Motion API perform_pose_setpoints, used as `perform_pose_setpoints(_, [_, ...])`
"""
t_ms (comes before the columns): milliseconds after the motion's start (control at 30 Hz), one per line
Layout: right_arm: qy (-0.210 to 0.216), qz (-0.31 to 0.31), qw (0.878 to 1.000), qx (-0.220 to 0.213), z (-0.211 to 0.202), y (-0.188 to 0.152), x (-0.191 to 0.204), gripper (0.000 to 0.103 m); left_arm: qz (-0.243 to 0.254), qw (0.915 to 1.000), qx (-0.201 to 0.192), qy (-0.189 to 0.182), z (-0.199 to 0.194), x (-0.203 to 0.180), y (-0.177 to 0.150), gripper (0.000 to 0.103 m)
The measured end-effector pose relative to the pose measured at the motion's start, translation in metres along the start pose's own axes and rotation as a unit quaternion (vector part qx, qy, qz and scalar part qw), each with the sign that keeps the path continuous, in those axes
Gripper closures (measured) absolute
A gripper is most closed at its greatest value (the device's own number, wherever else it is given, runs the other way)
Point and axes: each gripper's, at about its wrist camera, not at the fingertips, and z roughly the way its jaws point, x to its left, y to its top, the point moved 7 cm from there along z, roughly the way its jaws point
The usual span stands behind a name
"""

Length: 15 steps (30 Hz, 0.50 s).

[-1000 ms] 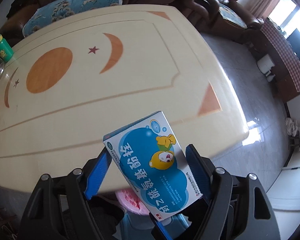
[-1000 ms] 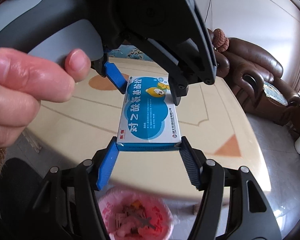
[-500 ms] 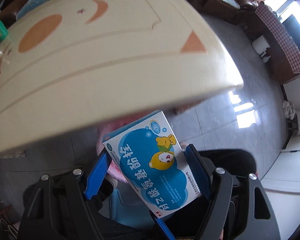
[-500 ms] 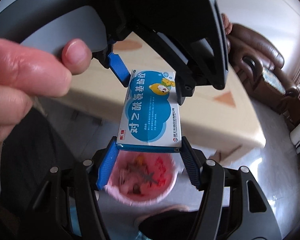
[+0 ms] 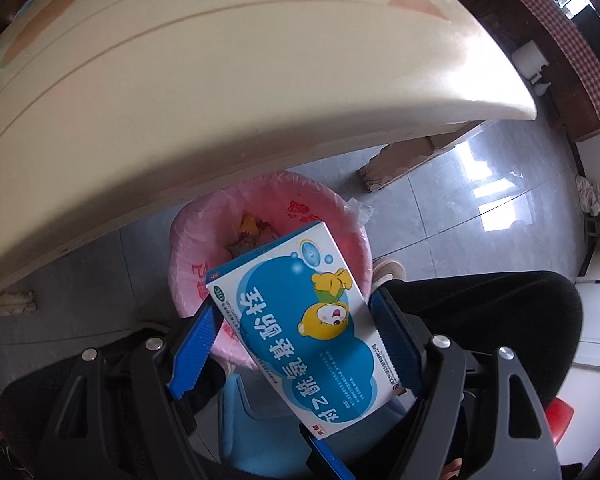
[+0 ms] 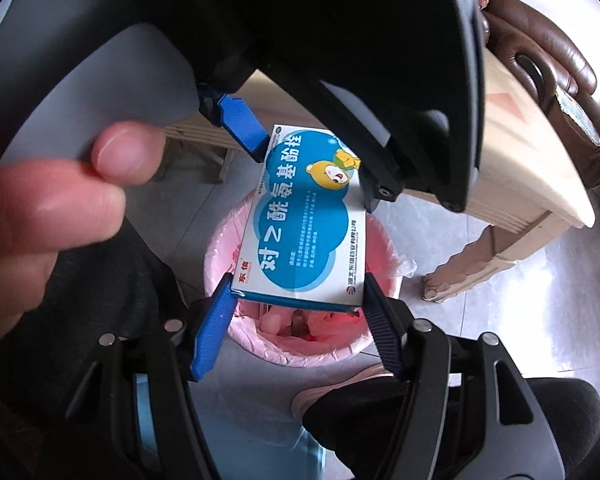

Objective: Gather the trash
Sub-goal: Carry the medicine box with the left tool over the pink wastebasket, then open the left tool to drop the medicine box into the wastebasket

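A blue and white medicine box point(image 5: 312, 328) with a cartoon bear is held from opposite ends by both grippers. My left gripper point(image 5: 296, 332) is shut on one end of it. My right gripper point(image 6: 298, 300) is shut on the other end of the box point(image 6: 306, 224). The box hangs right above a bin lined with a pink bag point(image 5: 268, 204), which holds some trash; the bin also shows in the right wrist view point(image 6: 300, 344). The left gripper's body fills the top of the right wrist view.
The cream table's edge point(image 5: 260, 92) overhangs the bin on the far side; a table leg point(image 6: 472, 268) stands to the right. A light blue stool point(image 5: 252, 420) and the person's dark-clad legs and shoe point(image 6: 340, 384) are near the bin. Grey tiled floor point(image 5: 480, 208) lies around.
Both grippers have carried the box down from table height, past the table edge, to right over the pink bin. Their hold on the box is unchanged.
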Motion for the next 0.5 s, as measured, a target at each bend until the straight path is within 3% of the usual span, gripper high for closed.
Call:
perform_pose_setpoints(400, [0.01,-0.01,0.999,0.032,0.048,-0.006,0.0,0.04,-0.019,0.999,0.031,-0.026,0.049,0.021,0.011,0.025])
perform_pose_setpoints(500, [0.015,0.001,0.999,0.045,0.053,-0.007,-0.003,0.04,-0.028,0.9992,0.017,-0.023,0.048,0.03,0.018,0.02])
